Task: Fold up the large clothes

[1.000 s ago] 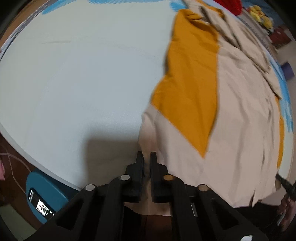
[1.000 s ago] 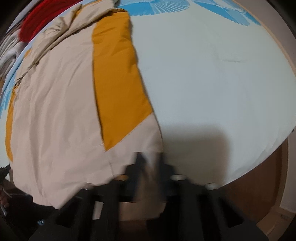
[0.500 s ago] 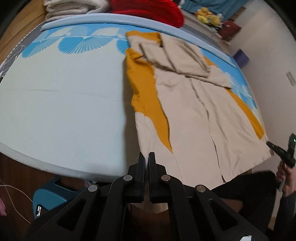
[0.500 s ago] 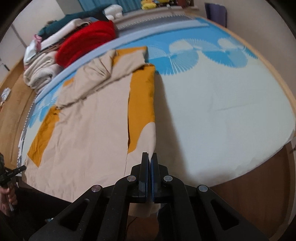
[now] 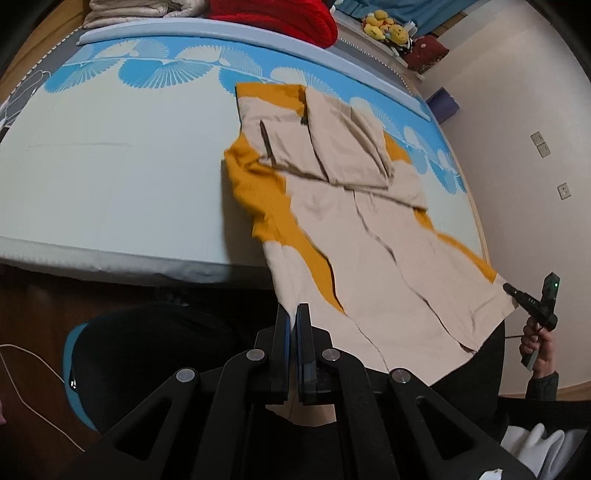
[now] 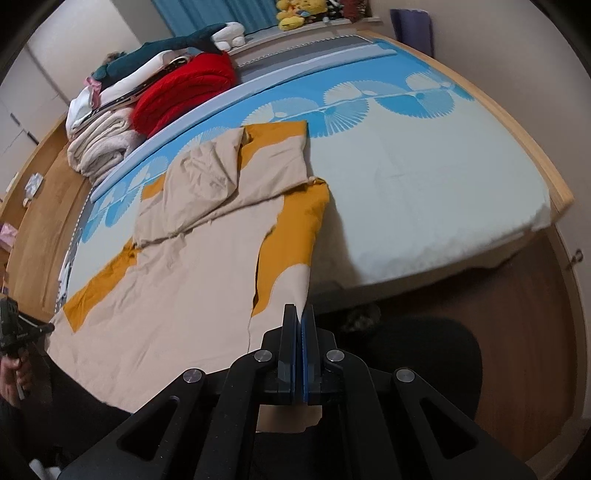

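Both claws (image 5: 294,317) (image 6: 300,318) pinch garment (image 5: 373,236) hem past mattress (image 5: 110,177) edge.

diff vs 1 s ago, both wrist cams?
Both grippers, left gripper and right gripper, rose, lifting the hem corners of the beige-and-orange garment off the bed edge. Unchanged: both stay clamped on the fabric; folded sleeves and collar end still lie flat.

Patterned bed (image 5: 110,166), red blanket (image 6: 184,92), plush toys (image 5: 384,27)

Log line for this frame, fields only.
stage: hem lift | left hand-held gripper: shut on garment | right hand-held gripper: shut on garment | bed: garment's upper part resting
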Demonstrator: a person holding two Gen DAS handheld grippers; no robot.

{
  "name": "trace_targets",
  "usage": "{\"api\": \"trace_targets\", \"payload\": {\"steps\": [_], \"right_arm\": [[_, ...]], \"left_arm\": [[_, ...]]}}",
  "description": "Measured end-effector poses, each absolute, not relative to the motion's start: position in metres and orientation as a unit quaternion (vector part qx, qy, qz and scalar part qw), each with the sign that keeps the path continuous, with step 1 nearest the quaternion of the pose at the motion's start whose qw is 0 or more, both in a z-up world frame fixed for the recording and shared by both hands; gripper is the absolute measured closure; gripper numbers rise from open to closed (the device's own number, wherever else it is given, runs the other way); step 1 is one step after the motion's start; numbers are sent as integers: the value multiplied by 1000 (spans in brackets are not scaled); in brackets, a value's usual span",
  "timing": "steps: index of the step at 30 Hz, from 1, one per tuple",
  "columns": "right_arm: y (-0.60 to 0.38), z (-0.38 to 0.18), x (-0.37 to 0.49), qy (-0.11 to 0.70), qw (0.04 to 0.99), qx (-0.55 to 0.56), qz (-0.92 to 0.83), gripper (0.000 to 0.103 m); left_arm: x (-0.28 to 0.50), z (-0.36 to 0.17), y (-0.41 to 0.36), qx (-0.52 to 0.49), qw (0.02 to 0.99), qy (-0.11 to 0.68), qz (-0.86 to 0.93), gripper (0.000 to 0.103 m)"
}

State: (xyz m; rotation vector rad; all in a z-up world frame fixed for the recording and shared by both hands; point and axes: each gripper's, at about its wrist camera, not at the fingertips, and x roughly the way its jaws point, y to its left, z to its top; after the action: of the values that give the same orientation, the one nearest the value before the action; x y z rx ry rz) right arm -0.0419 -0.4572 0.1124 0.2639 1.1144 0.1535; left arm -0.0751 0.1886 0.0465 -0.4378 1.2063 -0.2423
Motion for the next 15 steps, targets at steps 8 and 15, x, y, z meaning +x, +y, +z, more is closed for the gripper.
{"api": "trace_targets", "payload": {"steps": [8,15], "right_arm": [[-445,113,19,480,867,113,74,101],[-428,90,161,463,877,105,75,101]], "left_arm": [[5,31,192,-203,819,527,-101,102],[121,-9,214,-234,835,493,-67,102]]}}
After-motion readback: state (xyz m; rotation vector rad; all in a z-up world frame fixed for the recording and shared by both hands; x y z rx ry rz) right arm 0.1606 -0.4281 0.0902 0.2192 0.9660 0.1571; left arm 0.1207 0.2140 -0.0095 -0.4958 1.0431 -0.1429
